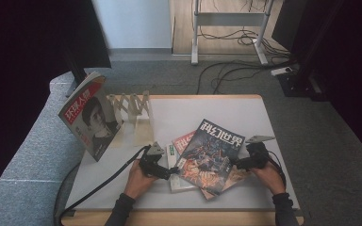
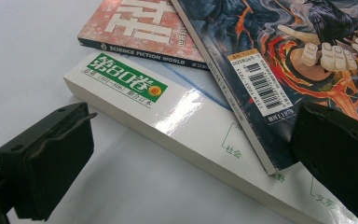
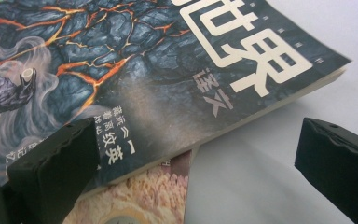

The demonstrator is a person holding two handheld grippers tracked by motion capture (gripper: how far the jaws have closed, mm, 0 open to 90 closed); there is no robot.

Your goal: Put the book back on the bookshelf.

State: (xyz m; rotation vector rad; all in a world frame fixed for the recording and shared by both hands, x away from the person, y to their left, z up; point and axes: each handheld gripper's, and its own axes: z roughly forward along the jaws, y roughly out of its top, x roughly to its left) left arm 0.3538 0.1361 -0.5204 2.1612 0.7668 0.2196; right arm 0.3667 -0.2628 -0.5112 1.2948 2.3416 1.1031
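Note:
A dark science-fiction magazine tops a loose pile at the table's front middle. Under it lie a red magazine, a thick white book with a green label and a beige magazine. My left gripper is at the pile's left edge, open, with the white book and the dark magazine's barcode corner between its jaws. My right gripper is at the pile's right side, open, its left jaw over the dark magazine's edge.
A magazine with a portrait cover stands tilted at the left end of a wooden accordion rack at the table's back left. The table is white with a wooden rim. Cables lie on the floor beyond.

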